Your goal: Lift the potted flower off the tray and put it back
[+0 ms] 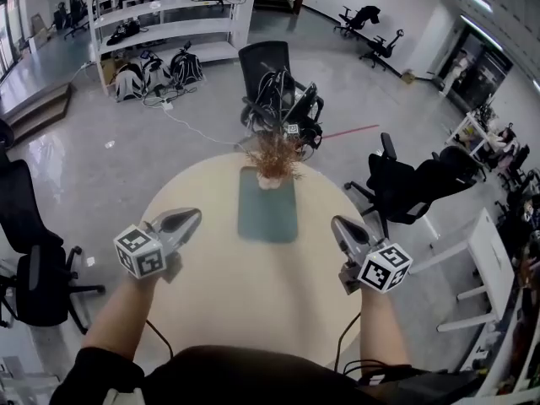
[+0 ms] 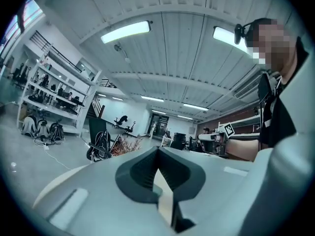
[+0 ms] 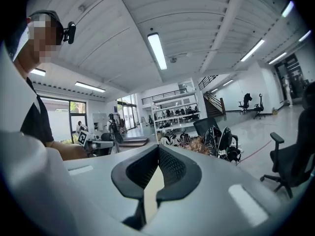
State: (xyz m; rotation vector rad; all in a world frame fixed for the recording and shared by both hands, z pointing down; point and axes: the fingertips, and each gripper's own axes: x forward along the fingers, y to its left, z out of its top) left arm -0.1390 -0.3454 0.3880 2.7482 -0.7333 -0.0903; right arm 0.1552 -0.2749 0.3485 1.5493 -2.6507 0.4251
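Note:
A potted flower (image 1: 272, 160) with dry brown sprigs in a small pale pot stands upright at the far end of a teal tray (image 1: 267, 209), in the middle of a round beige table (image 1: 253, 294). My left gripper (image 1: 192, 217) hovers left of the tray with its jaws shut and empty. On the tray's right side my right gripper (image 1: 336, 223) is held the same way, shut on nothing. Both point level towards the far side, short of the pot. In the left gripper view the sprigs (image 2: 127, 145) show beyond the closed tips (image 2: 158, 150). The right gripper view has them (image 3: 199, 144) right of its tips (image 3: 158, 149).
A black office chair (image 1: 278, 91) draped with cables stands just behind the table. More black chairs stand at the left (image 1: 34, 260) and right (image 1: 413, 184). White shelving (image 1: 169, 15) lines the back, and a white desk (image 1: 481, 260) sits at the right.

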